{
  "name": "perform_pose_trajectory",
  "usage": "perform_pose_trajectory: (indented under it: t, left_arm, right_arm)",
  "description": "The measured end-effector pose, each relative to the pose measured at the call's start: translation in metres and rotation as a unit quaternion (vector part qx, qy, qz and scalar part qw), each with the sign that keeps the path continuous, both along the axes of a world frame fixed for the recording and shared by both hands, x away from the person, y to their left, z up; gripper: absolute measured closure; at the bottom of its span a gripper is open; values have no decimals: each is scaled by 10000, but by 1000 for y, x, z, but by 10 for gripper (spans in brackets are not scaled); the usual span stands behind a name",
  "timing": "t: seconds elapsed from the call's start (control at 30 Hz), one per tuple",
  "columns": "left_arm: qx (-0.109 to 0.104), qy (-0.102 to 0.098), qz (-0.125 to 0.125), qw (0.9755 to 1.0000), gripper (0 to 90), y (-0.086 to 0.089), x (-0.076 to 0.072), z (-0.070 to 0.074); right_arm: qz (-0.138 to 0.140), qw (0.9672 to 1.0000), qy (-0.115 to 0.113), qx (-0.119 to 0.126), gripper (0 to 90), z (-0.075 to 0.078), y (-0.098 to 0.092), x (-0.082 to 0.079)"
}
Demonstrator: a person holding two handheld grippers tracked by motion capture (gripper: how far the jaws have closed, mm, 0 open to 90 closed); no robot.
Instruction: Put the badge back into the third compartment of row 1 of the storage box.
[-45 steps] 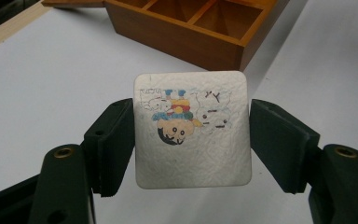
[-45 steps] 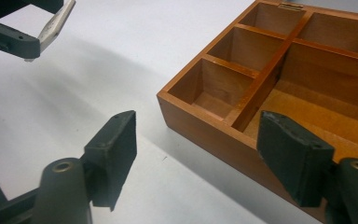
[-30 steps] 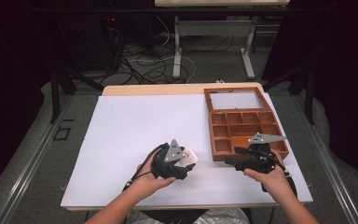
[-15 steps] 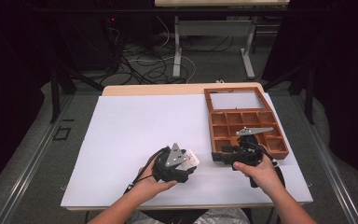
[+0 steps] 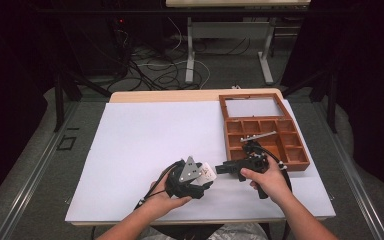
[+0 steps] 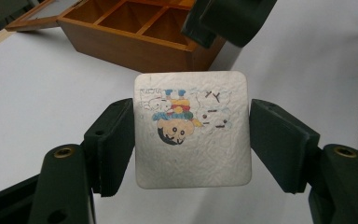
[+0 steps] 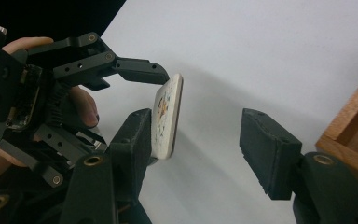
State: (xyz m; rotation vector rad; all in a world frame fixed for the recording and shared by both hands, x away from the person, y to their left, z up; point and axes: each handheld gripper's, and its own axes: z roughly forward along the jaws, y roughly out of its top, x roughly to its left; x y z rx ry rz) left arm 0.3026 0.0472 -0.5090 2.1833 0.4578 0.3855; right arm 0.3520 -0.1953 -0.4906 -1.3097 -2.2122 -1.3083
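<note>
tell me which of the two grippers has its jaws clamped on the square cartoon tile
The left gripper: its jaws press both side edges of the square white cartoon tile. The right gripper has been closing, its jaws spread around the tile's far end, one clearly off it.

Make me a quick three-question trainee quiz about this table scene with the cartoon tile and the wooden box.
1. True or false: the left hand-held gripper is shut on the white square tile with a cartoon print.
2. The brown wooden compartment box sits on which side of the white table sheet in the high view: A left, B right, C centre?
3. Fill in: the right hand-held gripper has its jaws ____, with the tile's edge between them.

Key: 1 true; 2 B; 3 open.
</note>
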Motion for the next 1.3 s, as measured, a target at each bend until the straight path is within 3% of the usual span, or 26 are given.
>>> perform_pose_trajectory:
  t: [0.2, 0.4, 0.47, 0.8, 1.3]
  left_arm:
    - [-100, 25, 4, 9999, 334, -3, -1, -2]
    - [-83, 33, -52, 9999, 334, -6, -3, -4]
    - [29, 10, -129, 9999, 334, -6, -3, -3]
    - [36, -19, -210, 9998, 334, -12, -6, -4]
    - [68, -59, -285, 9996, 334, -16, -9, -4]
  right_arm:
    - [120, 9996, 237, -7, 459, -6, 5, 3]
    - [194, 9990, 390, 15, 486, -11, 8, 3]
    - [231, 9989, 418, 37, 497, -12, 9, 3]
    - [341, 9971, 676, 69, 589, -19, 17, 2]
    - [443, 9959, 784, 92, 668, -24, 22, 0]
